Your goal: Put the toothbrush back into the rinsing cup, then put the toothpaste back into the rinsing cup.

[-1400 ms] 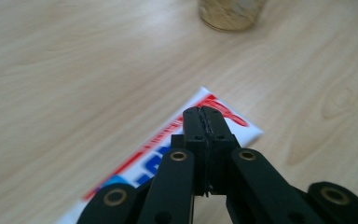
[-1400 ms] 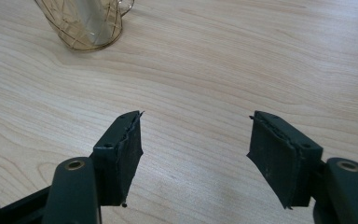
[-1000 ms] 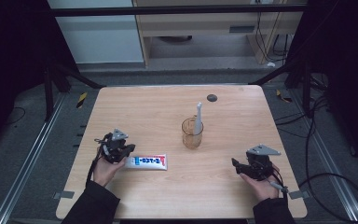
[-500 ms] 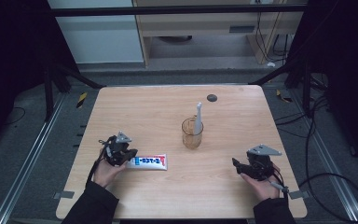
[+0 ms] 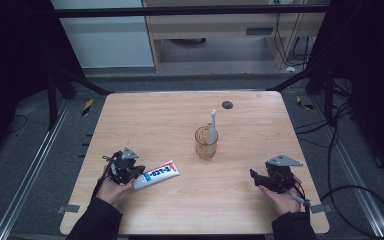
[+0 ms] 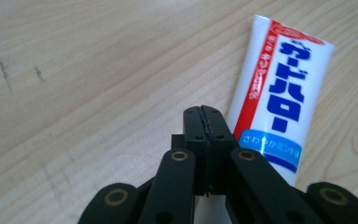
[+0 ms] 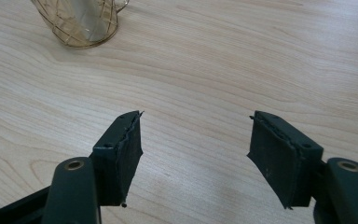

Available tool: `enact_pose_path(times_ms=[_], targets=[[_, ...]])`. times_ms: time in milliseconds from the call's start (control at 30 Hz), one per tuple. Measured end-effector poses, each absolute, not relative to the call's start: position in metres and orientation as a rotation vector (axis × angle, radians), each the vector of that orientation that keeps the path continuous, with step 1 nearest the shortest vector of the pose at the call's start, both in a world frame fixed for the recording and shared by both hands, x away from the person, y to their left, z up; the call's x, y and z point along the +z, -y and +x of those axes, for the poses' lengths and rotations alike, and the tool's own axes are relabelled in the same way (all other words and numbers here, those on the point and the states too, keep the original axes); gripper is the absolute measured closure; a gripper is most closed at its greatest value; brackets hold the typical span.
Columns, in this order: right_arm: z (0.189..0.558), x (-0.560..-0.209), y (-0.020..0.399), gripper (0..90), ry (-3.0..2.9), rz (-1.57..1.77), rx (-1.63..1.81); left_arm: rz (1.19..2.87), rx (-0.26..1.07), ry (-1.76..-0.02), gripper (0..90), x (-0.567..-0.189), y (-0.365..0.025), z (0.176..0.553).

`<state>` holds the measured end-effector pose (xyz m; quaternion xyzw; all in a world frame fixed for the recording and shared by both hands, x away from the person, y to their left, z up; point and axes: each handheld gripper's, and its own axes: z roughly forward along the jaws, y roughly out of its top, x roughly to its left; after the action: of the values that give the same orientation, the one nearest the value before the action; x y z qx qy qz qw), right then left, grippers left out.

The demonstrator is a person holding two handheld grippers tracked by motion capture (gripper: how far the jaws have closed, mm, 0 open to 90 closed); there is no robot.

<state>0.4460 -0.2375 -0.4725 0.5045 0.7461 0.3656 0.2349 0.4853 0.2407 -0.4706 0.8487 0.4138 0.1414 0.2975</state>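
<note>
toothpaste tube (image 6: 279, 100) with blue japanese lettering lies beside closed, empty left tongs (image 6: 206, 122); right tongs (image 7: 196, 140) gape wide.

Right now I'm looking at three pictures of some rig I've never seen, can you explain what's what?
There is no robot here. A person holds a two-jaw gripper in each hand at a wooden table. The wide picture comes from a camera above, on the person's side of the table. The other two come from cameras riding on the grippers and looking along their black jaws.

On the table stand a cup with a toothbrush in it and a toothpaste tube.

The left gripper has its jaws shut, with the tube lying right beside them. The right gripper is open over bare wood and holds nothing.
</note>
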Motion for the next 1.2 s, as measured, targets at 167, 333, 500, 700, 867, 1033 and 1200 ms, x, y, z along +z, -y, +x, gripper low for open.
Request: enact_pose_path(times_ms=[167,333,500,700,867,1033,1200], targets=[[0.446,-0.472,0.240,34.0,-2.036,1.394,1.006,2.272,0.374,-1.093,89.5,-0.471,-0.239,0.478],[0.446,-0.472,0.242,33.9,-2.034,1.396,1.001,2.283,0.374,-1.087,89.4,-0.469,-0.237,0.476],[0.446,-0.472,0.244,33.8,-2.029,1.407,1.002,2.244,0.409,-1.083,84.7,-0.455,-0.242,0.479],[0.447,-0.470,0.246,33.2,-2.018,1.403,1.009,2.218,0.436,-1.054,73.3,-0.440,-0.241,0.476],[0.447,-0.470,0.247,32.7,-2.015,1.407,1.001,2.214,0.438,-1.050,62.3,-0.433,-0.239,0.478],[0.447,-0.469,0.246,32.2,-2.019,1.399,0.997,2.221,0.446,-1.045,53.6,-0.427,-0.234,0.480],[0.448,-0.469,0.246,31.7,-2.024,1.392,0.999,2.221,0.451,-1.033,47.9,-0.420,-0.227,0.483]])
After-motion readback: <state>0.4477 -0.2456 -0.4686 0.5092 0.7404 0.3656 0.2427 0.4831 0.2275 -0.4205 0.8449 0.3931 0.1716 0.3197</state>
